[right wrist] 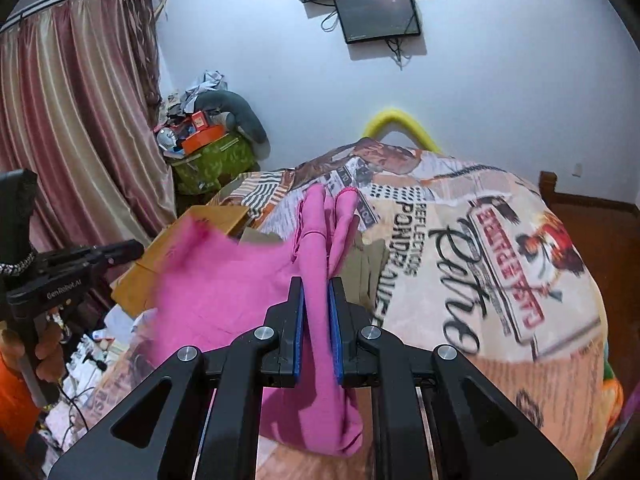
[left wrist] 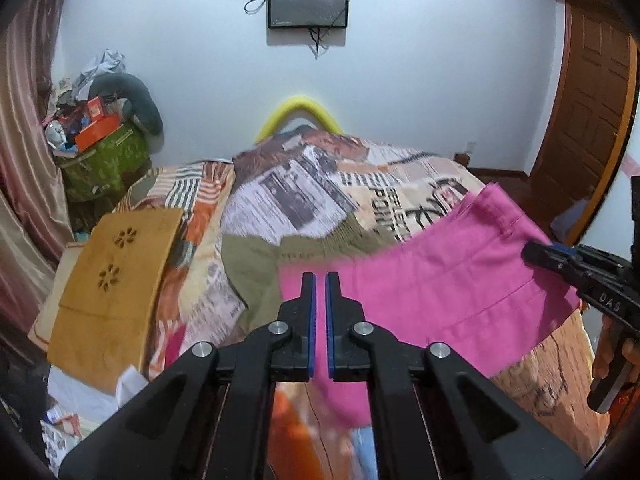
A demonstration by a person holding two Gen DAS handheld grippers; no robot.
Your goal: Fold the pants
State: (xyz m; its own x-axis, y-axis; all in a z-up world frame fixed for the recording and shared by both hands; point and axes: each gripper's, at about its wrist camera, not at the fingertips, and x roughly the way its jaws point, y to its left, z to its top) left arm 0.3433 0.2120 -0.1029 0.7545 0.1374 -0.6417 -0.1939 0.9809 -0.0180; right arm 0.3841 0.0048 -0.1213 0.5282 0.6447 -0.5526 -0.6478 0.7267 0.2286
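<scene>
The pink pants [left wrist: 440, 280] hang above the patterned bed [left wrist: 360, 176]. My right gripper [right wrist: 318, 280] is shut on a bunched fold of the pants [right wrist: 208, 288], which sticks up past its fingertips. The right gripper [left wrist: 530, 250] also shows at the cloth's right edge in the left wrist view. My left gripper [left wrist: 320, 276] has its jaws together at the cloth's blurred left edge, with only a thin slit showing pink. In the right wrist view the left gripper [right wrist: 138, 248] tip stands just clear of the pink cloth. A hand holds each gripper.
An olive garment [left wrist: 252, 264] lies on the bed under the pants. A tan wooden board [left wrist: 116, 280] leans at the bed's left side. A cluttered green bag [left wrist: 104, 160] and curtains are far left, a wooden door [left wrist: 588, 120] on the right, and screens [left wrist: 308, 4] on the wall.
</scene>
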